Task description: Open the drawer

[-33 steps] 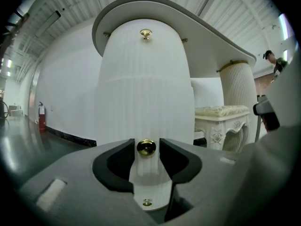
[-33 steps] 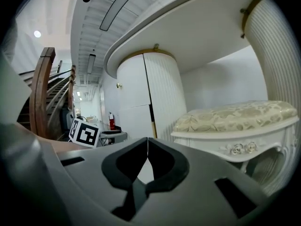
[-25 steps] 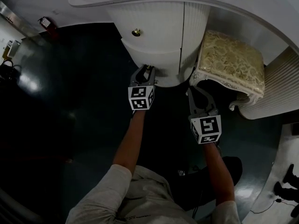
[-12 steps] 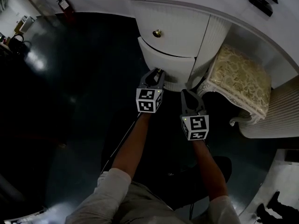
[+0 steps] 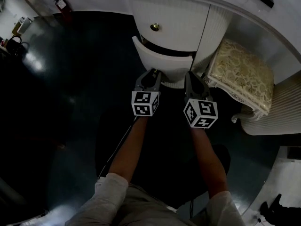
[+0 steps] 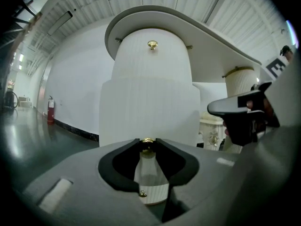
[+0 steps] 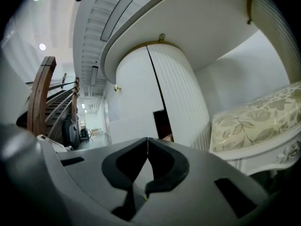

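A white rounded cabinet point(image 5: 188, 20) has an upper drawer with a brass knob point(image 5: 154, 27) and a lower drawer point(image 5: 162, 60) that stands pulled out, with a dark gap behind its front. My left gripper point(image 5: 154, 72) is shut on the lower drawer's brass knob point(image 6: 147, 141), which sits pinched between the two pad tips. The drawer front point(image 6: 150, 109) fills the left gripper view, with the upper knob point(image 6: 152, 44) above it. My right gripper point(image 5: 190, 75) hangs beside the drawer's right side, shut and empty point(image 7: 147, 139). The drawer's open gap point(image 7: 162, 122) shows ahead of it.
A white stool with a floral cushion point(image 5: 241, 73) stands right of the cabinet, close to my right gripper; its cushion point(image 7: 256, 117) also shows in the right gripper view. A fire extinguisher point(image 5: 59, 4) stands by the far wall at left. Dark floor point(image 5: 70, 102) lies around the person.
The lower drawer has slid out of the cabinet with my left gripper on its knob. My right gripper has moved in toward the cabinet beside the drawer and rolled.
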`<state>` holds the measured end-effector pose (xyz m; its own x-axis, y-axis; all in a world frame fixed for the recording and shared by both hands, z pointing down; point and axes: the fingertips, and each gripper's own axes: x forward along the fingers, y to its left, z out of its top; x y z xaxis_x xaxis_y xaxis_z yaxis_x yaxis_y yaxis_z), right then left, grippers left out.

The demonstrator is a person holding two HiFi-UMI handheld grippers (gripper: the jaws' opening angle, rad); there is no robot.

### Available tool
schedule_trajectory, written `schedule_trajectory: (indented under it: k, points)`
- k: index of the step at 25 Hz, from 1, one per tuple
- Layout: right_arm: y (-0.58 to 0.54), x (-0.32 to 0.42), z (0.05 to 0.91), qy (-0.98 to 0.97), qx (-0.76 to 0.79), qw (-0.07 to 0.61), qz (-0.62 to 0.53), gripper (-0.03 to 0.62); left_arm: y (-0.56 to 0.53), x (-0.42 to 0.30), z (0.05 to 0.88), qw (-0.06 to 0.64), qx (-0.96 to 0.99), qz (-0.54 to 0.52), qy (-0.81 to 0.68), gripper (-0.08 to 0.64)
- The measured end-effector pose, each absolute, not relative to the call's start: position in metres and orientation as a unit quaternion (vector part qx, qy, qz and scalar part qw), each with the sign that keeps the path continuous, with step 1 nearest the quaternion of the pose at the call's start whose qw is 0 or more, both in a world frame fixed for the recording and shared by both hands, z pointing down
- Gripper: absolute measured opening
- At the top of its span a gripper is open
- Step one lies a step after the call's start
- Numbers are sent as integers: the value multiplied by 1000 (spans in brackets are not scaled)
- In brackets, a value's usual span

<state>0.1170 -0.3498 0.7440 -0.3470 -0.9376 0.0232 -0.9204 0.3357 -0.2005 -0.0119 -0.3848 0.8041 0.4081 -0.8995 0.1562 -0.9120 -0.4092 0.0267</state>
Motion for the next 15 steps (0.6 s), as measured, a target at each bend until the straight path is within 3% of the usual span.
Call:
schedule_trajectory:
  k: [15]
  points:
    - [-355,138,732,796,-595,62,-90,15,-365,-18,806,64,847,85,-522,107]
